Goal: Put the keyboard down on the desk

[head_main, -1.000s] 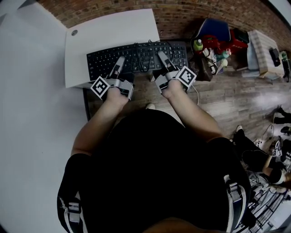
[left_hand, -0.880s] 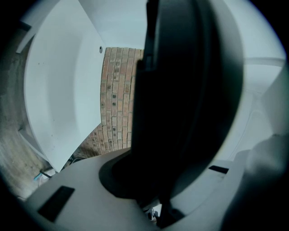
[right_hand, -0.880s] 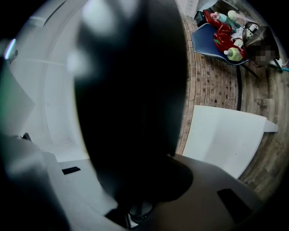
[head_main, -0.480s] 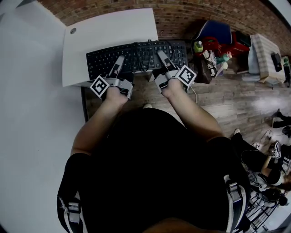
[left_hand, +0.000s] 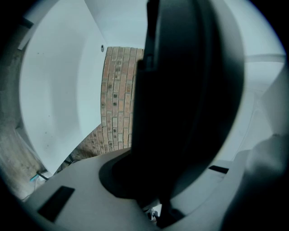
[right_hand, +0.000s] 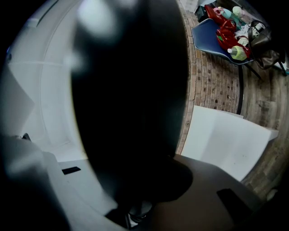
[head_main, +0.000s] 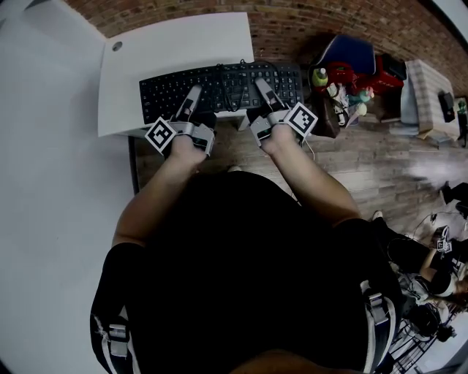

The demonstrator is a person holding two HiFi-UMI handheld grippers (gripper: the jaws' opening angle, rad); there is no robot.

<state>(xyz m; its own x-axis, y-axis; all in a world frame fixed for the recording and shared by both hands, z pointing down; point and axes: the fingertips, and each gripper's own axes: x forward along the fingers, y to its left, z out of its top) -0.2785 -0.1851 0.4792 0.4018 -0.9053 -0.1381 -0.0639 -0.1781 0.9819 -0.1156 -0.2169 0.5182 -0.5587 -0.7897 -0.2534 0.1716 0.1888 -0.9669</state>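
A person in a black top stands at the desk with both arms stretched out in front. Each hand holds a claw with a square-marked cube on it. The left gripper (head_main: 191, 98) is pinched tight on the near edge of the keyboard (head_main: 164, 93), towards its left side. In the left gripper view, the dark keyboard (left_hand: 180, 90) fills the space between the jaws. The right gripper (head_main: 261, 88) is clamped on the near edge too, further to the right, and the dark keyboard (right_hand: 131, 90) sits between its jaws as well.

The black keyboard lies flat over the front part of the white desk (head_main: 175, 44). Its right end sticks out past the side of the desk, over the wooden floor. I cannot tell if it touches the desk top. A thin black cable (head_main: 232, 89) is bunched up on the keys between the two claws.

Behind the desk is a brick wall (head_main: 292, 22). Off to the right is a blue chair (head_main: 344, 45) piled with red things and a green bottle (head_main: 319, 74).
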